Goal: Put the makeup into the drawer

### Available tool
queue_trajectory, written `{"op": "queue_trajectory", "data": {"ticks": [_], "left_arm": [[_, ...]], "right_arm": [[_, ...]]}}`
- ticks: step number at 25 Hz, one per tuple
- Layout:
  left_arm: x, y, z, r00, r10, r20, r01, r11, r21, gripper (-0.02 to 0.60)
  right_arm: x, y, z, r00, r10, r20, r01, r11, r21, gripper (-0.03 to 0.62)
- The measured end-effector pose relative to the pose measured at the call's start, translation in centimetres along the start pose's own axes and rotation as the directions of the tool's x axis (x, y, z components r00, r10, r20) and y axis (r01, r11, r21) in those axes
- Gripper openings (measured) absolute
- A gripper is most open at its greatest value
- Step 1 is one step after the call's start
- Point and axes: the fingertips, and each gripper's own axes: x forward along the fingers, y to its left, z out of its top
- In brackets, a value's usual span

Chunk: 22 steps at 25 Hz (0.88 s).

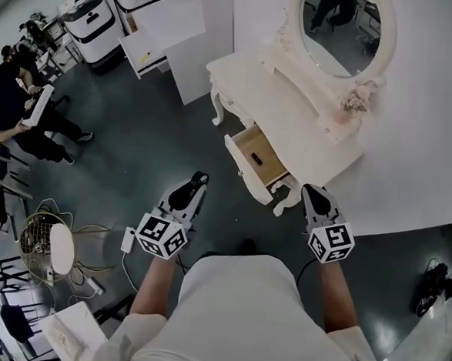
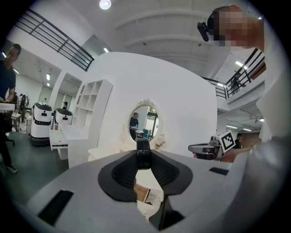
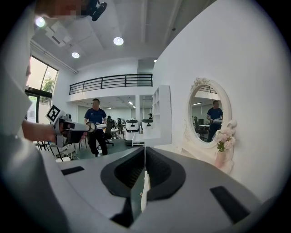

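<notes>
The drawer [image 1: 269, 168] of the white dressing table [image 1: 293, 103] stands pulled out toward the person, showing a light wooden bottom. One small dark item [image 1: 256, 158] lies in it near the middle; what it is cannot be made out. The makeup [image 2: 143, 154], a small black piece, is not in the drawer. It sits upright between the fingers of the left gripper [image 1: 198, 183], which are closed partway and pinch it at their tips. That gripper is held out in front of the body over the dark floor, nearly level, to the left of the open drawer and clear of it. The right gripper [image 1: 313, 193] reaches forward beside it, tilted slightly down, with its tip near the drawer's front corner. Its fingers [image 3: 136, 169] are pressed together with nothing between them.
</notes>
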Motion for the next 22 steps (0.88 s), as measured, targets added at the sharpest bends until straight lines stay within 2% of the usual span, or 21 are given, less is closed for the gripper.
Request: {"op": "queue_trajectory", "data": {"ticks": [12,22], "left_arm": [[6.8,1.1,-0.4,0.999,-0.006,-0.049,0.005,1.000,-0.019,0.094],[13.8,6.4,0.4,0.992,-0.074,-0.102,0.078,0.997,0.030,0.094]], "right_arm": [[3.9,-5.3,-0.5,0.999,0.002,-0.041,-0.001,1.000,0.030,0.029],[9.8,-8.2,-0.3,0.994,-0.065,-0.084,0.070,0.996,0.057,0.029]]}}
